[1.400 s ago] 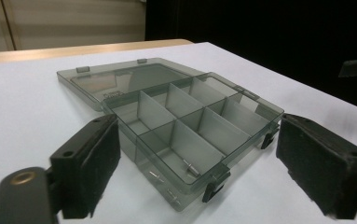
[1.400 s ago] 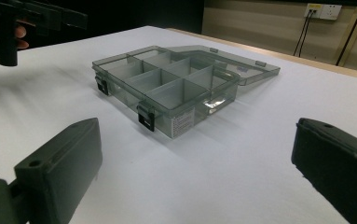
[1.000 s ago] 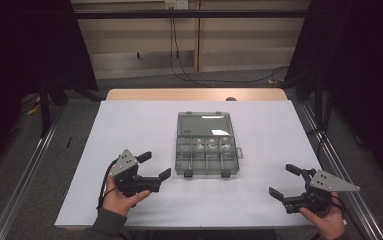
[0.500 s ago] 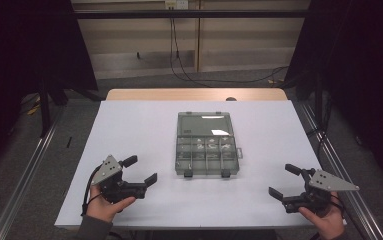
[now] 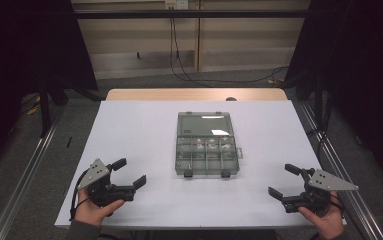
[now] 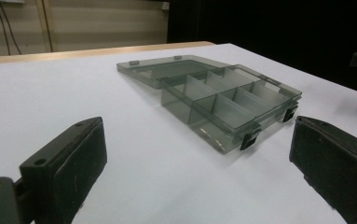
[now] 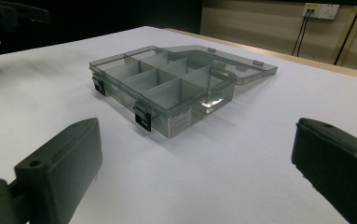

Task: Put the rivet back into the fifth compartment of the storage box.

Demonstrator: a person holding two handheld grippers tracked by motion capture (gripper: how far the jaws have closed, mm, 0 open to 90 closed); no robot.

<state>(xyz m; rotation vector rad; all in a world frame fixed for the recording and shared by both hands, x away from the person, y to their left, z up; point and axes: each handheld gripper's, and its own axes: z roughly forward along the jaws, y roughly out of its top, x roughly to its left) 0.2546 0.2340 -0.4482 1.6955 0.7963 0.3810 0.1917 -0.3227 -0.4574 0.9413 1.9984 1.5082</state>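
A clear grey compartment box (image 5: 206, 149) lies open in the middle of the white table (image 5: 144, 125), its lid (image 5: 204, 122) folded flat toward the far side. Its divided compartments look empty in the left gripper view (image 6: 223, 102) and the right gripper view (image 7: 164, 81). Two dark latches hang at the box's near edge. My left gripper (image 5: 129, 173) rests near the front left of the table, open, with nothing between its jaws. My right gripper (image 5: 285, 181) sits at the front right, also open and holding nothing. Both grippers are well apart from the box.
The table's wooden far edge (image 5: 194, 94) borders a floor with cables (image 5: 179, 65). Metal rails run along both sides of the table (image 5: 34, 165). Black curtains close in left and right. Bare white tabletop surrounds the box.
My left gripper has drawn back toward the front left corner of the table, away from the box. The right gripper and the box have stayed put.
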